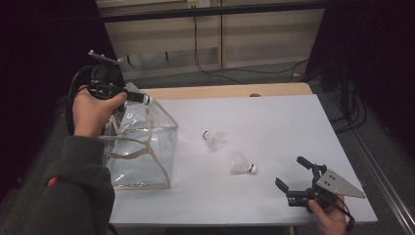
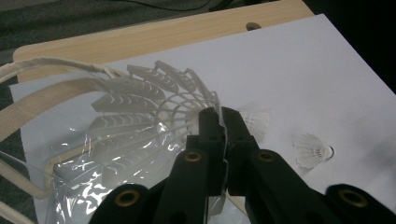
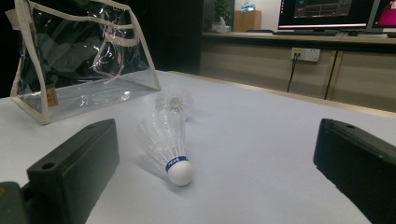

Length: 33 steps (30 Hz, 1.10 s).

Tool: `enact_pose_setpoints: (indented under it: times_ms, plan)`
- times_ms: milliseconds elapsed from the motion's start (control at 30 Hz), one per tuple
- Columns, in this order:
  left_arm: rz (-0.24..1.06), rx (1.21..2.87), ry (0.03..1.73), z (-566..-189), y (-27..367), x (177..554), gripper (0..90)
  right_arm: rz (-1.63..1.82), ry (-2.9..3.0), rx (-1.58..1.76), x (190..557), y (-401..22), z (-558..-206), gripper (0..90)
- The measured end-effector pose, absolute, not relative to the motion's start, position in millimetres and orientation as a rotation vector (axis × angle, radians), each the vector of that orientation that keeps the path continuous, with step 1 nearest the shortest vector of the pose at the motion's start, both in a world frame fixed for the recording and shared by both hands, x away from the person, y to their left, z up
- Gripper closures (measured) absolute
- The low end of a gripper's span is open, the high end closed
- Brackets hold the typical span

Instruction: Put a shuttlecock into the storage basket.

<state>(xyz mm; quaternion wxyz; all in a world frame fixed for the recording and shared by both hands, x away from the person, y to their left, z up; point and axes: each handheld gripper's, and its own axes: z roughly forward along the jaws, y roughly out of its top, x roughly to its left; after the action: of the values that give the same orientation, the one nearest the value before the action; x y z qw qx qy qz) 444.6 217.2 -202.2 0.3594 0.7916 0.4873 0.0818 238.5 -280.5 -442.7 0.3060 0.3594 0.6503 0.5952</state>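
Held shuttlecock point(image 2: 154, 112): white, feather skirt fanned outward, pinched at its cork end between the pressed-together jaws of the left gripper point(image 2: 220, 122), poised above the open mouth of the bag. Clear bag point(image 1: 142, 147): see-through plastic with cream cloth trim and handles, standing upright near the left edge of the tabletop point(image 1: 274, 117); no shuttlecock can be made out inside it for certain. Second shuttlecock point(image 1: 214, 140): lying on its side near the middle of the tabletop, apart from the bag. Third shuttlecock point(image 3: 169, 142): lying on its side with a blue band above its cork, just toward the near edge from the second, directly ahead of the right gripper point(image 1: 293, 175). Right gripper: resting low near the near right corner, jaws spread wide, holding nothing. Progress, as judged: one shuttlecock about to be dropped into the bag; two left on the tabletop to collect.
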Motion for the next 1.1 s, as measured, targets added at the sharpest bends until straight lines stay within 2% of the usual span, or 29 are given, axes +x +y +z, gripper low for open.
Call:
enact_pose_setpoints:
  times_ms: [1100]
  plan:
    - [0.250,2.004,1.327,-208,235,451,88.8,1.578,1.718,0.955,239,-280,-443,0.3]
